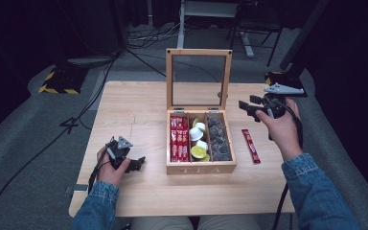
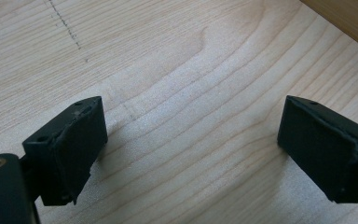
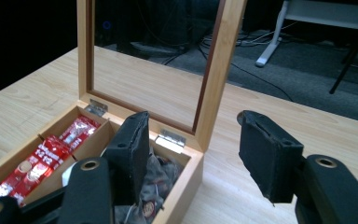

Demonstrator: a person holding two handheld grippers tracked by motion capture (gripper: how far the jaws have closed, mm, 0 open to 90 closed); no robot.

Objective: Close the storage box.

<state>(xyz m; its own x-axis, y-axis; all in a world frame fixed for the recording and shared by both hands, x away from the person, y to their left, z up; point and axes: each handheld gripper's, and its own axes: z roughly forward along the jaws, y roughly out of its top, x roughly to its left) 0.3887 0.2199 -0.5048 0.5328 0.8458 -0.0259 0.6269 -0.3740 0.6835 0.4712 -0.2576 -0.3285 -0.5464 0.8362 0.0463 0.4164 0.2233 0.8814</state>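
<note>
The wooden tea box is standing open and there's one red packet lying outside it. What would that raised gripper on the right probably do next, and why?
Probably swing the right gripper to the upright lid and tip it shut. Its jaws stand open and empty beside the lid's edge, above the tea box. Yet the red packet on the table might go in first; I can't tell.

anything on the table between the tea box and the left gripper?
Nothing. In the high view, bare wood runs from the left gripper to the tea box. The left gripper view shows bare table between its open fingers.
</note>
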